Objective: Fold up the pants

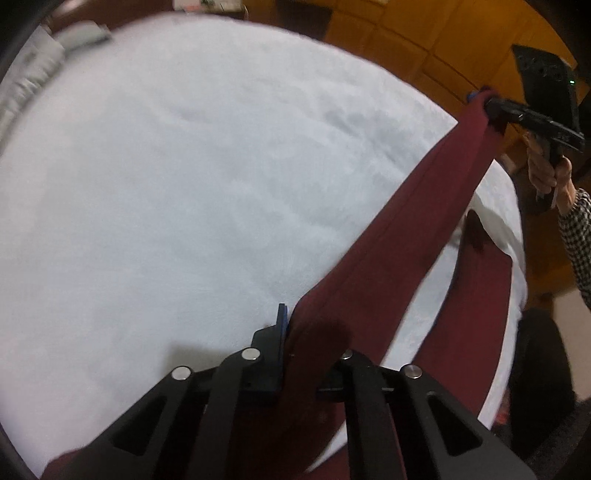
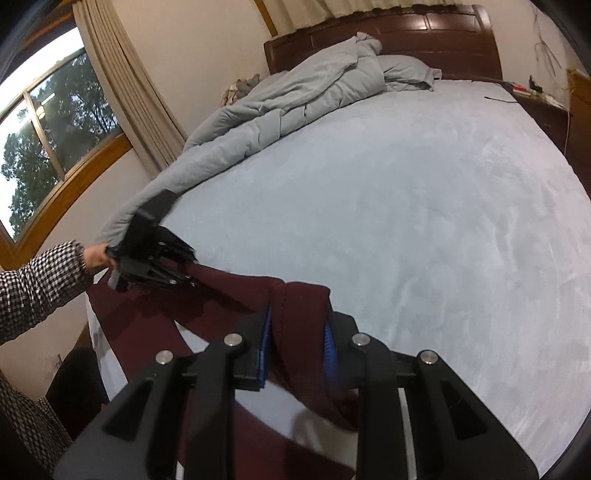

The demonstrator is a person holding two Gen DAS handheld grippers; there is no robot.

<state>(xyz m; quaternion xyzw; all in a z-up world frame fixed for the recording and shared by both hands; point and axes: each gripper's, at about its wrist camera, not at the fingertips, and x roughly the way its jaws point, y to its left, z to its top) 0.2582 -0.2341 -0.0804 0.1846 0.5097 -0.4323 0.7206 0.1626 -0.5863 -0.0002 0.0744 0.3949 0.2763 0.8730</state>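
Observation:
The dark red pants [image 1: 406, 236] hang stretched between my two grippers above the pale blue bed [image 1: 184, 184]. My left gripper [image 1: 306, 332] is shut on one end of the pants. My right gripper [image 1: 487, 101] shows at the far right of the left wrist view, shut on the other end. In the right wrist view my right gripper [image 2: 295, 332] pinches a fold of the pants [image 2: 295, 306]. My left gripper [image 2: 195, 284] shows at the left, shut on the cloth. A second leg of the pants [image 1: 476, 314] hangs lower over the bed's edge.
A crumpled grey quilt [image 2: 280, 107] lies along the far left side of the bed up to the dark wooden headboard [image 2: 406, 33]. A window [image 2: 48, 122] with curtains is at left. Yellow-brown wooden cabinets [image 1: 424, 40] stand beyond the bed.

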